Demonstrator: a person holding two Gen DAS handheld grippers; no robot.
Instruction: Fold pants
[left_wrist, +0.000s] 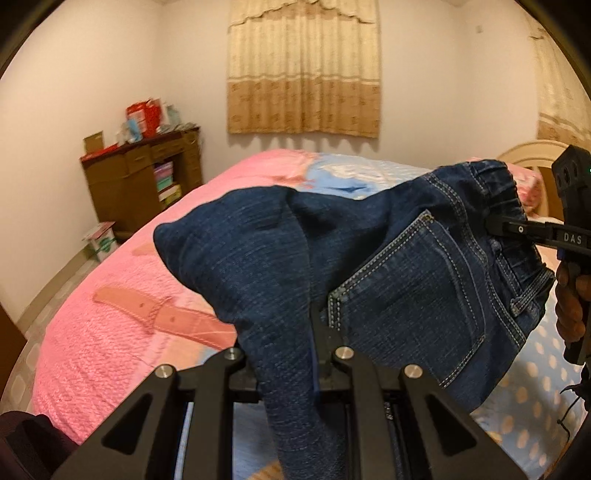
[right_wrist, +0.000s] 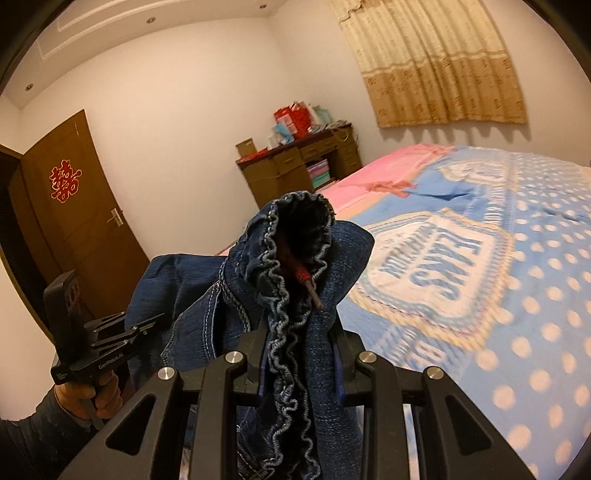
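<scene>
Dark blue denim pants (left_wrist: 369, 273) with an elastic gathered waistband, held in the air above a bed (right_wrist: 517, 295) covered in a pink and blue dotted quilt. Left gripper (left_wrist: 317, 332) is clamped on the denim beside a stitched back pocket (left_wrist: 417, 295); right gripper (right_wrist: 299, 332) is clamped on the ruffled waistband (right_wrist: 291, 354). A hand (left_wrist: 570, 306) holds the right gripper's handle.

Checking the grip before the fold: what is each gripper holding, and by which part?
Both hold the jeans: the right gripper pinches the elastic waistband, the left gripper grips the denim lower down, near the back pocket.
</scene>
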